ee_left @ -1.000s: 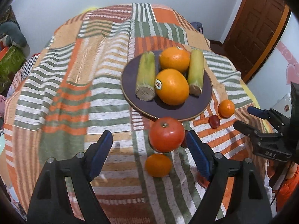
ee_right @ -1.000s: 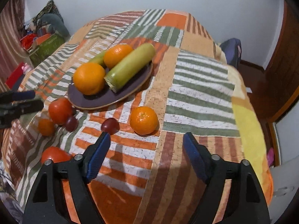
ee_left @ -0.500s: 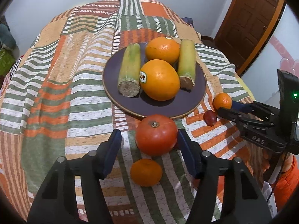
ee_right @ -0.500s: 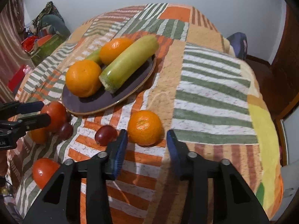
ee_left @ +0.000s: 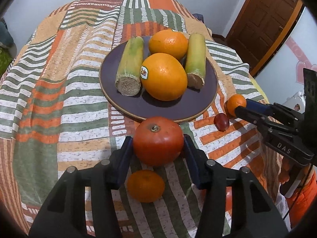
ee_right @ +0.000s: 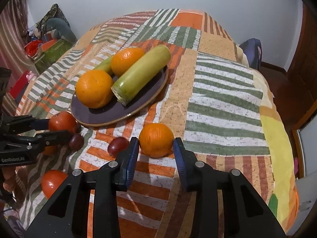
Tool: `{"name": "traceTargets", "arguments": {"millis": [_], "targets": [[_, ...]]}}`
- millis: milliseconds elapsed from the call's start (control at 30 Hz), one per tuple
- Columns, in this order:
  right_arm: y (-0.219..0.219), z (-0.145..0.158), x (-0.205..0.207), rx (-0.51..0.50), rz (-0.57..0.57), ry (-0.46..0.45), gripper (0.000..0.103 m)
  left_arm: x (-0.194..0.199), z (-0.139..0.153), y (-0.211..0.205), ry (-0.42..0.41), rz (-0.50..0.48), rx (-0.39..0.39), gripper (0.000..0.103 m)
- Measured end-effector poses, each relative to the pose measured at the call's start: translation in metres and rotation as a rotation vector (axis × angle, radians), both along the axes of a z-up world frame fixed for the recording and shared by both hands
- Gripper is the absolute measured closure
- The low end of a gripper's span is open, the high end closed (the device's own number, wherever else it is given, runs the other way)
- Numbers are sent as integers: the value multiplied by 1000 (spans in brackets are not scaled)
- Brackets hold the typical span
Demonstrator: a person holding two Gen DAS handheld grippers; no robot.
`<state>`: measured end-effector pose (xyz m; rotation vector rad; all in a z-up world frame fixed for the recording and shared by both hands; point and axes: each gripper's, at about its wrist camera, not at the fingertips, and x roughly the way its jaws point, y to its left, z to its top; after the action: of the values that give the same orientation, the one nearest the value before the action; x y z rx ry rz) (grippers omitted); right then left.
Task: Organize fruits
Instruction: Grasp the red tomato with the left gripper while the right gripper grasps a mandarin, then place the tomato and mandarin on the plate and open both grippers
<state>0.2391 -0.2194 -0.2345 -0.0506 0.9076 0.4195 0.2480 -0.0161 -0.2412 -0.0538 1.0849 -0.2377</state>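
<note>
Here, two fruits are being bracketed at once on the patchwork-covered table (ee_right: pixel 223 107). The left hand-held gripper (ee_left: pixel 158 148) is being set around the tomato (ee_left: pixel 158 140), which is lying on the cloth just in front of the plate (ee_left: pixel 206 97); both blue pads (ee_left: pixel 123 158) are lying at or right against its flanks, and whether they are already pressing cannot be told. The right hand-held gripper (ee_right: pixel 156 148) is being placed either side of the mandarin (ee_right: pixel 156 139), on the cloth near the plate's rim and just beside a red grape (ee_right: pixel 117 146); thin slivers of space are showing at each pad, so it is being held narrowly apart, not yet clamped.

The tomato is being judged smooth, taut-skinned and soft underneath, so it is likely to bruise or split under a hard squeeze and to slip from a high hold; it is best being taken across its widest girth, stem upward, with gentle pressure. The mandarin is being judged light, with a pebbled, loose peel offering good friction but giving slightly; a hold across its middle is being favoured.

Space on the plate is being taken up by two oranges (ee_left: pixel 164 76) and two cut green stalks (ee_left: pixel 130 66), leaving only the near rim for setting rounded fruit that may roll. A second mandarin (ee_left: pixel 146 185) is lying under the left hand-held gripper.
</note>
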Motion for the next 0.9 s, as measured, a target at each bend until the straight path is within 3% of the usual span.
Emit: {"name": "traceTargets", "arguments": {"millis": [67,267,500,567,700,900], "targets": [[2,4,1,9,6,-8,78,-1,6,2,-21,6,6,52],[9,3,6,-21,7,-12,78,1,32,9,-92,29,-8,52],[6,-7,7,-71,-8,-4,60,3,41,16,-115,49,-28,52],[2,-13,10,-62,-23,12,60,4,41,15,-113,53,-32,52],[-6,-20,14,-31,-39,37,72,5,43,13,-122,53,-34,52],[-12,-13,11,20,-40,20,72,13,51,12,-149,56,-15,52]]}}
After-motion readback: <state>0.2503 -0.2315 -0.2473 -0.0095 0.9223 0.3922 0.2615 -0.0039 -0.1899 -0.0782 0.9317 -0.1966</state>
